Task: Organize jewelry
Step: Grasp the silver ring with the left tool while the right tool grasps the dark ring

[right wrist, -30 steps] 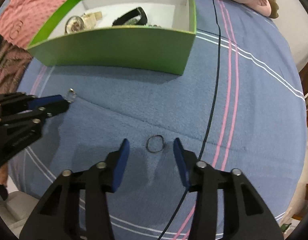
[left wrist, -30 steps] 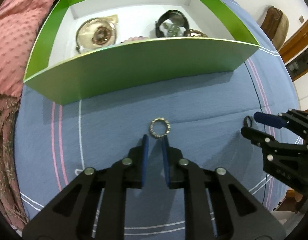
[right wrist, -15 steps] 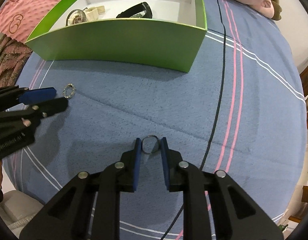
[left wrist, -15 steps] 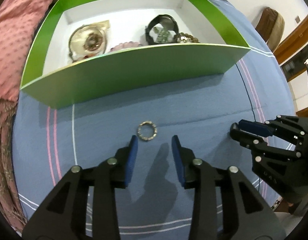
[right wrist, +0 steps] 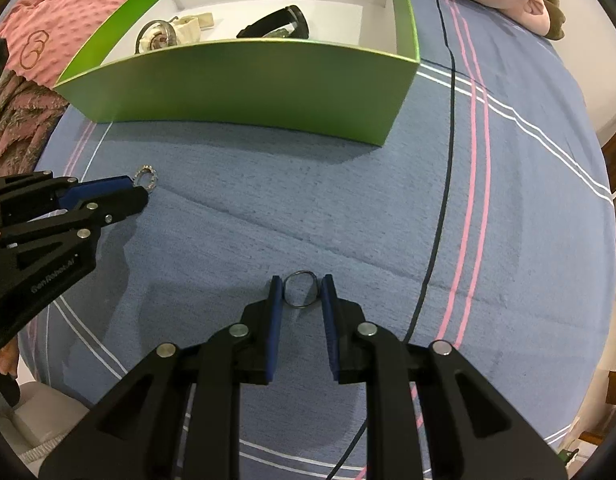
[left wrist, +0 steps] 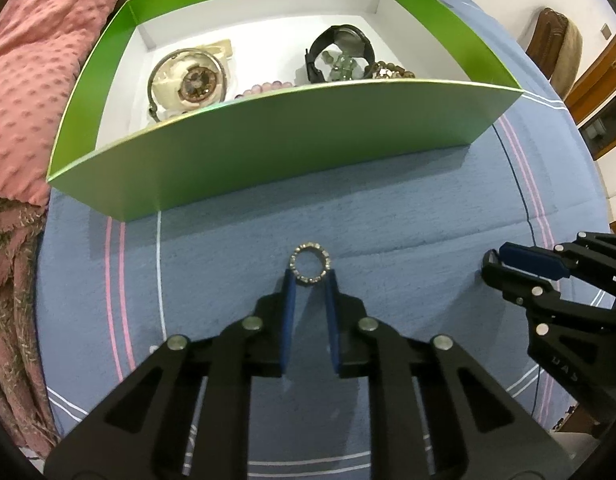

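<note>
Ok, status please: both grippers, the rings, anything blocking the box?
Left gripper just closed on studded ring. Right gripper shut on plain ring. Both rings on blue blanket. Path to green box clear.

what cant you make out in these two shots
- Pink bead bracelet in the green cardboard box: left wrist view, near wall covers most of it.
- Brown bead bracelet: same wall cuts off its lower part.
- Thin plain metal ring: left wrist view, hidden behind the right gripper.
</note>
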`<state>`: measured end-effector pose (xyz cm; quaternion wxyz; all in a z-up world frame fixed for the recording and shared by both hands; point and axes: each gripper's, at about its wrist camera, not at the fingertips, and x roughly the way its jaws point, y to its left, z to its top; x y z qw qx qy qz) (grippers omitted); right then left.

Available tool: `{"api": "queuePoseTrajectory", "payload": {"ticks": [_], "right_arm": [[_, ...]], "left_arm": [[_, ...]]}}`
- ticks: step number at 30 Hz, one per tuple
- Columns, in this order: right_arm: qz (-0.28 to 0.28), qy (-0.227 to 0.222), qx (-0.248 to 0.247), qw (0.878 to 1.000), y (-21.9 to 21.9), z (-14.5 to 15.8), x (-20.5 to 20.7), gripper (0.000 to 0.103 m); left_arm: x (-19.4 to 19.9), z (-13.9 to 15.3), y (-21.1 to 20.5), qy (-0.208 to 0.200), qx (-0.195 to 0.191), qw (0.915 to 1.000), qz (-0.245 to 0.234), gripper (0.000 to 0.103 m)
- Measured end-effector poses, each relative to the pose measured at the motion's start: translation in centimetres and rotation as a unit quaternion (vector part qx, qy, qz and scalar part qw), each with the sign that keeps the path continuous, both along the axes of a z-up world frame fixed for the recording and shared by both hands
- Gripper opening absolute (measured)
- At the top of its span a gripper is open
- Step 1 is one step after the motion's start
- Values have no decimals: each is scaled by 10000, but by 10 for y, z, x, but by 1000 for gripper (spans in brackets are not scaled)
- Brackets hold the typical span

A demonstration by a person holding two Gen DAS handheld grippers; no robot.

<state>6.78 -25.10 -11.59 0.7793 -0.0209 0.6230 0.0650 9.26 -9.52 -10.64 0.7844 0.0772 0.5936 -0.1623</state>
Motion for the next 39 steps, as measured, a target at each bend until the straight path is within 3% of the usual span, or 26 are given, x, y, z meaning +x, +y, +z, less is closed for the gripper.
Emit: {"api": "queuePoseTrajectory", "payload": {"ticks": [6, 10, 14, 17, 20, 23, 39], "right_arm": [[5, 8, 2, 10000, 2, 1, 0, 19], [-2, 5, 13, 10000, 3, 2, -3, 19], [-16, 2, 29, 10000, 3, 2, -4, 19], [-12, 4, 26, 10000, 3, 2, -4, 19], [-14, 2, 28, 10000, 3, 2, -4, 19], [-9, 3, 23, 10000, 3, 2, -4, 19], [9, 6, 13, 10000, 9, 3, -7, 19]], "left_arm": [[0, -1, -4, 57, -92, 9999, 68, 15], [2, -2, -7, 125, -252, 9996, 77, 29], [1, -3, -13, 32, -165, 9999, -5, 31], [1, -3, -15, -14, -103, 9999, -64, 30], [1, -3, -17, -85, 47, 9999, -63, 19], [2, -2, -14, -62, 20, 10000, 6, 16], [1, -3, -5, -30, -29, 10000, 71, 14]]}}
